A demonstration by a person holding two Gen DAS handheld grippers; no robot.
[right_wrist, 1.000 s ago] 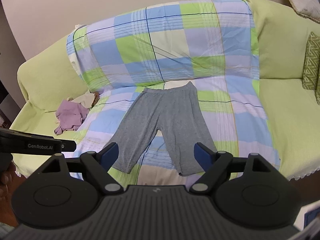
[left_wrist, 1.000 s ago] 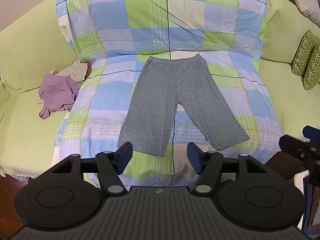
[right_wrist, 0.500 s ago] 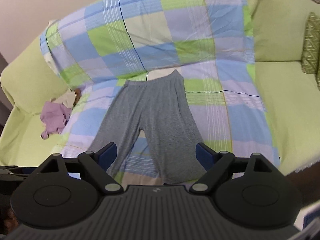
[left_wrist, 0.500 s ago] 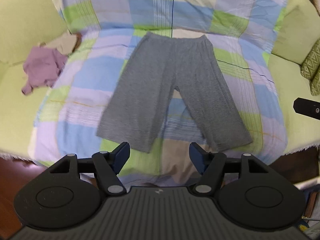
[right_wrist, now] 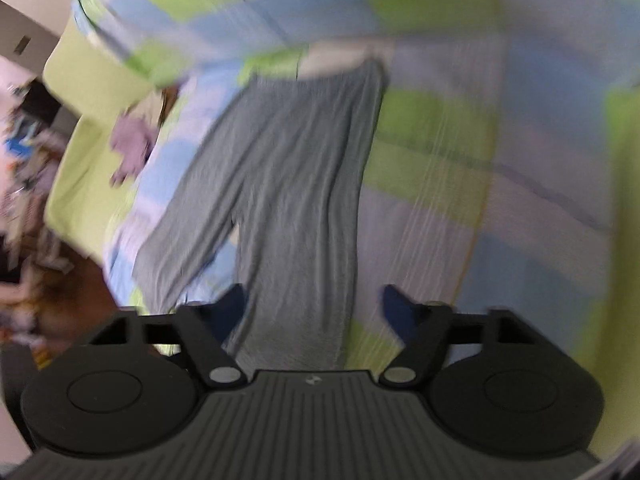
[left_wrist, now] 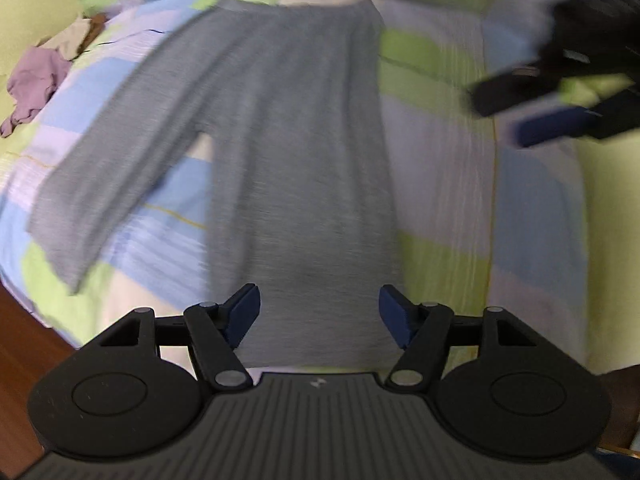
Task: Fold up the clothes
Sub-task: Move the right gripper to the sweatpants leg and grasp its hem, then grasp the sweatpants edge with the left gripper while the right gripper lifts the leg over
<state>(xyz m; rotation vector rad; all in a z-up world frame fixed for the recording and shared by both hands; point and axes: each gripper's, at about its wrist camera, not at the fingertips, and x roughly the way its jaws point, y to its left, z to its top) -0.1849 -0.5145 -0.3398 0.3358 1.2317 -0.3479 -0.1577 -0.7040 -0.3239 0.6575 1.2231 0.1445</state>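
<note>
Grey pants [left_wrist: 296,152] lie flat on a checked blanket [left_wrist: 444,184], waistband far, both legs toward me. My left gripper [left_wrist: 319,308] is open, low over the hem of the right leg, its blue pads either side of the cloth. The other gripper shows blurred at the upper right of the left wrist view [left_wrist: 560,92]. In the right wrist view the pants [right_wrist: 288,184] run up the frame, and my right gripper [right_wrist: 314,312] is open above the same leg's hem. Both views are motion-blurred.
A purple garment [left_wrist: 32,80] and a beige one [left_wrist: 76,36] lie crumpled on the green sofa [left_wrist: 24,8] at the left. The blanket's front edge and wooden floor [left_wrist: 28,344] are at lower left. A cluttered area [right_wrist: 24,152] fills the left of the right wrist view.
Both grippers have moved forward and down toward the pants, which fill far more of each view. The right gripper has swung into the left wrist view's upper right. Both stay open.
</note>
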